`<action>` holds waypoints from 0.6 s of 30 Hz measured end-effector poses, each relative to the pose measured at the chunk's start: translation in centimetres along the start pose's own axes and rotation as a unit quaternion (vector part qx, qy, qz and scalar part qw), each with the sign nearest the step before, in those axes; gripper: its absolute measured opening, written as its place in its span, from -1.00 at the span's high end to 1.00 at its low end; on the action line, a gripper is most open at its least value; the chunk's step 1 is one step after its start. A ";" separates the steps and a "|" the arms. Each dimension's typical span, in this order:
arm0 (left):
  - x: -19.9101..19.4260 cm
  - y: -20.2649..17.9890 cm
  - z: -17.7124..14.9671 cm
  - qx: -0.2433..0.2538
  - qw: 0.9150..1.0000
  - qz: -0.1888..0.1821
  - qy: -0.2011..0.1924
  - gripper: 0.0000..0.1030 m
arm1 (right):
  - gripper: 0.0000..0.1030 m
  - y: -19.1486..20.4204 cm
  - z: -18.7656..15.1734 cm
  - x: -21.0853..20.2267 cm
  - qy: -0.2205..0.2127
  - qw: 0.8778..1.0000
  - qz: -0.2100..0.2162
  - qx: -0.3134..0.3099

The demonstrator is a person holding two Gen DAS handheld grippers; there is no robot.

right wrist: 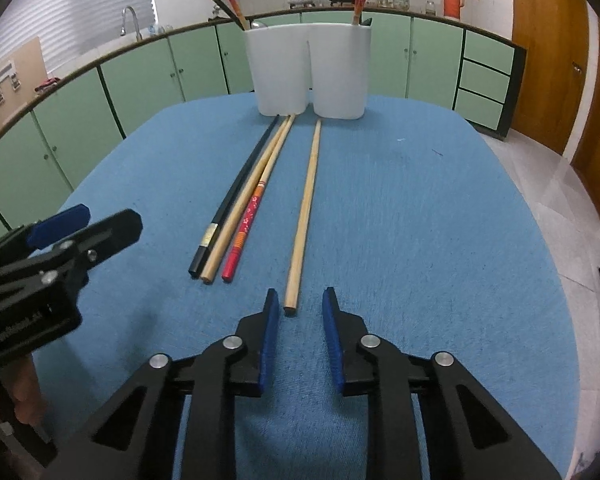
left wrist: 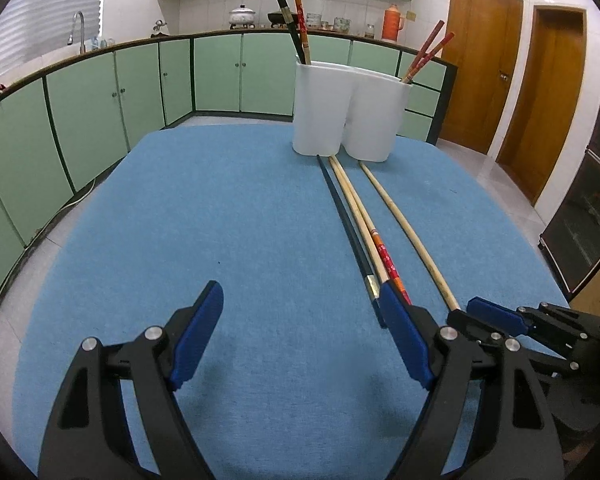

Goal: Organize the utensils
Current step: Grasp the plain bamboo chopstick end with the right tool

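**Q:** Main risk here?

**A:** My right fingers (right wrist: 300,304) stand narrowly apart, astride the butt end of the lone pale chopstick (right wrist: 306,204), pads not yet touching. Off-centre closing could roll it toward the three-stick bundle (right wrist: 240,208). My left fingers (left wrist: 300,312) are spread wide, holding nothing.

**Q:** The sticks?

**A:** Slim, round, smooth. All four lie mid-tabletop (right wrist: 440,240), tips toward the white holder (right wrist: 308,72) at the far edge.
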State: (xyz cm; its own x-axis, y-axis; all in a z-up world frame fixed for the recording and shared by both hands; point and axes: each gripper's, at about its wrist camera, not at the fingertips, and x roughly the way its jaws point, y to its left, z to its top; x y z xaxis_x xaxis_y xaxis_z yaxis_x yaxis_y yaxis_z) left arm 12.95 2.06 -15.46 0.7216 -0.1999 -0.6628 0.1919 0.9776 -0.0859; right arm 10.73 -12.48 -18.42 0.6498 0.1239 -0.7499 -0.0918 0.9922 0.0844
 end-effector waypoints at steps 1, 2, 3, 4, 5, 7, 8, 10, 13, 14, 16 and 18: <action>0.1 -0.1 0.0 0.000 1.000 -0.002 0.002 -0.51 | 0.56 0.1 0.1 0.1 0.002 1.000 -0.002 0.000; 0.1 -0.1 0.0 0.001 1.000 -0.003 0.003 -0.51 | 0.56 0.1 0.2 0.1 0.002 1.000 -0.003 -0.001; 0.2 -0.2 -0.1 0.002 1.000 -0.003 0.003 -0.52 | 0.56 0.1 0.2 0.2 0.003 1.000 -0.003 -0.001; 0.2 -0.3 -0.1 0.002 1.000 -0.004 0.004 -0.53 | 0.59 0.0 0.3 0.2 0.003 1.000 -0.002 -0.001; 0.2 -0.5 -0.1 0.003 1.000 -0.006 0.005 -0.54 | 0.66 -0.1 0.2 0.2 0.002 1.000 -0.001 0.000; 0.3 -0.8 -0.2 0.007 1.000 -0.012 0.009 -0.58 | 0.86 -0.3 0.3 0.3 0.003 1.000 0.002 0.005; 0.4 -1.0 -0.2 0.009 1.000 -0.014 0.011 -0.59 | 0.86 -0.4 0.3 0.3 0.003 1.000 0.004 0.008; 0.6 -1.4 -0.3 0.015 1.000 -0.018 0.017 -0.59 | 0.86 -0.5 0.2 0.1 0.002 1.000 0.002 0.008; 1.0 -2.1 -0.4 0.024 0.999 -0.022 0.026 -0.59 | 0.87 -1.1 -0.1 -0.2 0.000 1.000 -0.004 0.015; 1.1 -2.3 -0.5 0.025 0.999 -0.023 0.029 -0.59 | 0.87 -1.5 -0.2 -0.3 -0.001 1.000 -0.005 0.019; 1.5 -2.7 -0.5 0.029 0.999 -0.021 0.037 -0.59 | 0.87 -2.2 -0.4 -0.5 -0.001 1.000 -0.006 0.027; 1.9 -2.9 -0.5 0.031 0.998 -0.018 0.047 -0.59 | 0.87 -2.8 -0.5 -0.6 -0.003 0.999 -0.004 0.037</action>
State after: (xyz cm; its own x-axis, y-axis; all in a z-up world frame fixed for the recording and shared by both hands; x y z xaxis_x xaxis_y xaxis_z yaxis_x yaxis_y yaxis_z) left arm 13.41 -1.17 -16.87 0.6482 -0.2253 -0.7274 0.2597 0.9634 -0.0669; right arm 10.17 -15.37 -18.52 0.6545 0.1154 -0.7472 -0.0309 0.9915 0.1261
